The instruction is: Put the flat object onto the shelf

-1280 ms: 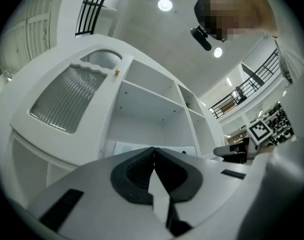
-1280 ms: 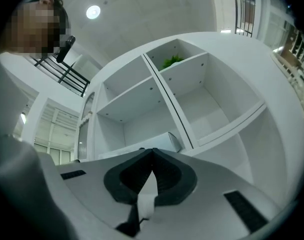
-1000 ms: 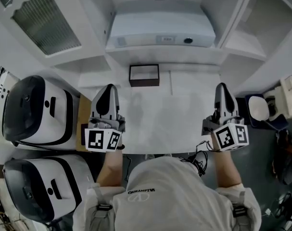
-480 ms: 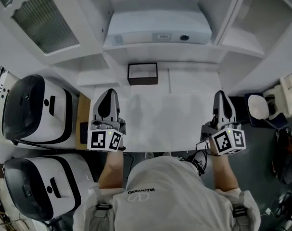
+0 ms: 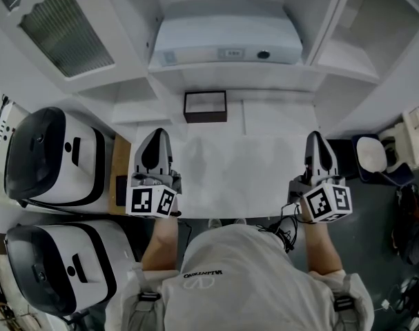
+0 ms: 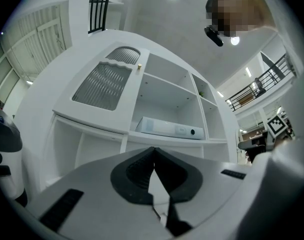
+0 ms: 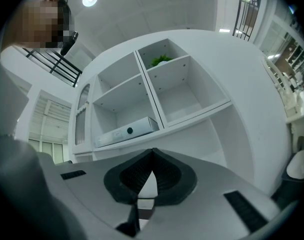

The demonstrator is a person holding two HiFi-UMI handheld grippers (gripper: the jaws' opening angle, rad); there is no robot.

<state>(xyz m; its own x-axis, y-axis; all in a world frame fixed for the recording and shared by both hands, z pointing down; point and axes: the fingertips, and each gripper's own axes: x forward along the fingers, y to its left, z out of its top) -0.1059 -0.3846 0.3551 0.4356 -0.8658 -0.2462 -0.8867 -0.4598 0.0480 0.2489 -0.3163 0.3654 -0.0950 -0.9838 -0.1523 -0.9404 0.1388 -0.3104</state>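
Where it sits on shelf [image 5: 223, 76], flat obj [image 5: 226, 40] is white, boxy.

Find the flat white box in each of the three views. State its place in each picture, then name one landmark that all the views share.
Head view: flat white box at top centre.
Left gripper view: the box lies just below and right of centre.
Right gripper view: the box lies left of centre, just below mid-height.
Shared landmark: the louvred door, to the box's left in every view.
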